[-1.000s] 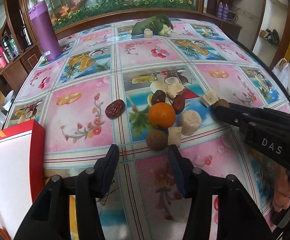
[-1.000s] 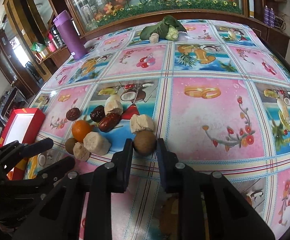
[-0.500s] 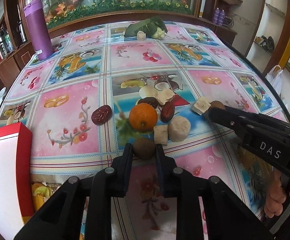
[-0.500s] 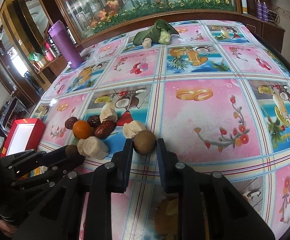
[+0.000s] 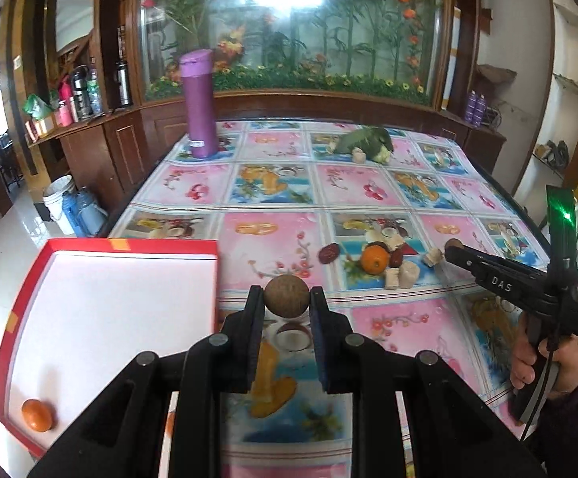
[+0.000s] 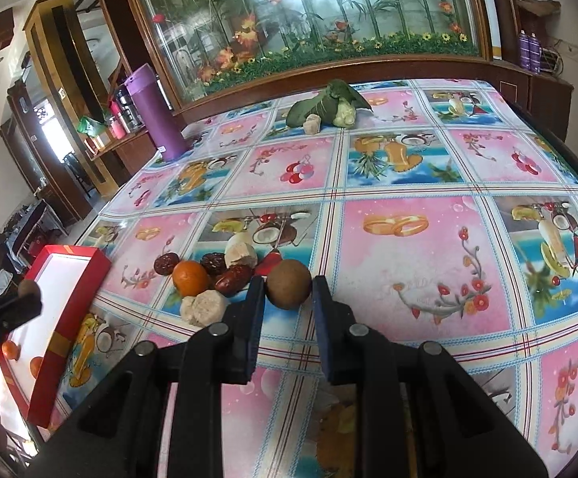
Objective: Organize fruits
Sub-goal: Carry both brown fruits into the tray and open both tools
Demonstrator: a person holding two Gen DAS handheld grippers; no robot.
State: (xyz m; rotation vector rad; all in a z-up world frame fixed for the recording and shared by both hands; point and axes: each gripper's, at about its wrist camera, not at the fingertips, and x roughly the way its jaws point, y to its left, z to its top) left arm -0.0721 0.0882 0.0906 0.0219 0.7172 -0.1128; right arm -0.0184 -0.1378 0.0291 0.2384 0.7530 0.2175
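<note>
My left gripper [image 5: 287, 298] is shut on a round brown fruit [image 5: 287, 294], held above the table beside the right wall of the red box [image 5: 129, 245]. One orange [image 5: 37, 415] lies in the box's near corner. My right gripper [image 6: 289, 290] is shut on a second brown fruit [image 6: 289, 283] just right of the fruit pile. In the pile an orange [image 6: 190, 277], dark red dates [image 6: 233, 279] and beige chunks [image 6: 203, 307] rest on the tablecloth. The left gripper [image 6: 26, 298] also shows at the left edge of the right wrist view, over the box.
A purple tumbler [image 5: 199, 103] stands at the far left of the table. A green leafy vegetable [image 6: 329, 103] with a beige chunk lies at the far middle. A person's hand [image 5: 544, 362] holds the right gripper's handle. A wooden cabinet with a glass flower display runs behind the table.
The left gripper closed on the brown fruit at the pile's near edge, lifted it and carried it left to the red box. The right gripper kept its grip on its own fruit.
</note>
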